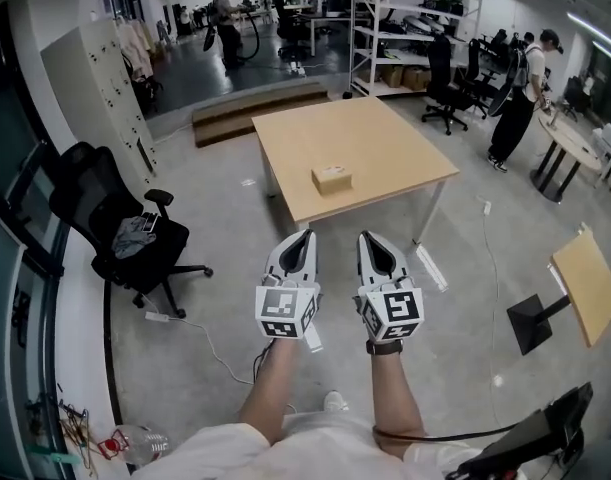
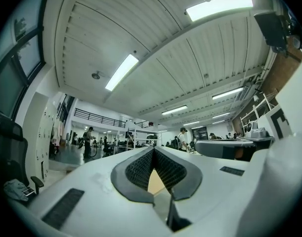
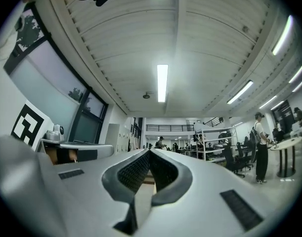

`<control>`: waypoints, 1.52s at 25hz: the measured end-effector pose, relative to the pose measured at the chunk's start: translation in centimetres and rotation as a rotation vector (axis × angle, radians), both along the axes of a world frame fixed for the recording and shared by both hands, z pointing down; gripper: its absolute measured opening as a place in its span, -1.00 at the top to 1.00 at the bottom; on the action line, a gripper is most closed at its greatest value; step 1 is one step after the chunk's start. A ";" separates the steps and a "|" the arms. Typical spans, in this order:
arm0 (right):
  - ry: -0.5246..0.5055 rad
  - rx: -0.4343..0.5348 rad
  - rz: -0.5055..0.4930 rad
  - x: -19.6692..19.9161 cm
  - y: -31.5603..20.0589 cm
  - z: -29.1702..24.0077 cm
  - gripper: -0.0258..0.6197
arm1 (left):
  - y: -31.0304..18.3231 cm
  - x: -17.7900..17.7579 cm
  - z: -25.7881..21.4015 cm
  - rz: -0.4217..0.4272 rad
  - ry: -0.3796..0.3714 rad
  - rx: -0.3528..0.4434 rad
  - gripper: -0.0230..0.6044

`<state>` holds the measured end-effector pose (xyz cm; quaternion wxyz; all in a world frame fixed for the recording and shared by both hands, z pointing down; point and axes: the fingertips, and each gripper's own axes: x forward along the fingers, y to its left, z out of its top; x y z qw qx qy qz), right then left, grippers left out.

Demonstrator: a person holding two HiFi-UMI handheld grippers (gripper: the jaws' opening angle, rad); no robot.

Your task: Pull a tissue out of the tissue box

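Across the middle of the grey floor (image 1: 235,218) stands the light wooden table (image 1: 385,148), with steel shelving (image 1: 405,28) behind it and a person (image 1: 520,98) standing off to its right. Left of the table and well apart from it, a black office chair (image 1: 95,203) carries a crumpled grey cloth (image 1: 133,236) on its seat. Nearer the camera, the left tongs (image 1: 303,240) and the right tongs (image 1: 370,240) are held side by side over the floor, short of the table's near edge and pointing toward it. Both are clenched on nothing. In the left gripper view the left tongs (image 2: 153,151) have their ribbed pads meeting at the tips. The right gripper view shows the same of the right tongs (image 3: 149,152). The small tan tissue box (image 1: 332,178) sits on the table close to its near edge, beyond the tongs and apart from them.
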<state>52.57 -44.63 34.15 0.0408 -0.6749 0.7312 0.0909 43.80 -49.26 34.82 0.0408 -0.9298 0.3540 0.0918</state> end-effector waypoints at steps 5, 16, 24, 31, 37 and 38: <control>-0.010 -0.003 -0.015 3.5 -2.3 0.3 0.92 | -2.0 4.3 0.7 0.004 -0.011 -0.008 0.93; -0.080 -0.037 -0.015 9.0 -6.0 3.0 0.92 | -5.2 8.7 2.6 -0.019 -0.075 -0.028 0.93; -0.077 -0.067 -0.044 9.6 -10.2 4.6 0.92 | -9.8 9.9 4.0 -0.035 -0.075 -0.058 0.93; -0.071 -0.084 0.001 13.1 -15.2 5.3 0.92 | -15.0 13.7 4.6 0.012 -0.062 -0.067 0.93; -0.061 -0.087 0.028 15.5 -20.8 4.9 0.92 | -21.3 16.5 4.1 0.044 -0.053 -0.074 0.93; -0.062 -0.086 0.033 15.7 -21.8 4.6 0.92 | -22.3 16.7 3.9 0.048 -0.054 -0.073 0.93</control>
